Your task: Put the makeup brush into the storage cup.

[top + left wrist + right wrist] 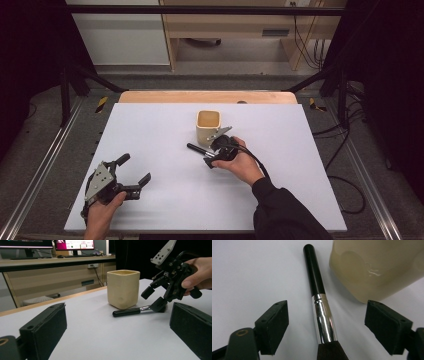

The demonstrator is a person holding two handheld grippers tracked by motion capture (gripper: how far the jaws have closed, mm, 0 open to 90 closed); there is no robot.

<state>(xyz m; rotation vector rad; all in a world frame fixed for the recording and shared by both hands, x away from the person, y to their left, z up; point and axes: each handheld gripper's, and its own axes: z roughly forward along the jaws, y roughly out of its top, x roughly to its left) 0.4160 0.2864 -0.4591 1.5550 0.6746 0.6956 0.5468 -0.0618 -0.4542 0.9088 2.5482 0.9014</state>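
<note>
A black-handled makeup brush with a silver ferrule (322, 315) is straddled, ungripped, by the wide-spread right tongs (325, 327) beside a cream square ceramic cup (208, 126); the left tongs (135, 172) are held wide, empty, above the white bench (165, 200).

One cream cup (208, 127), one black-handled brush (320, 307), two grippers, on one white table (280, 165).
</note>
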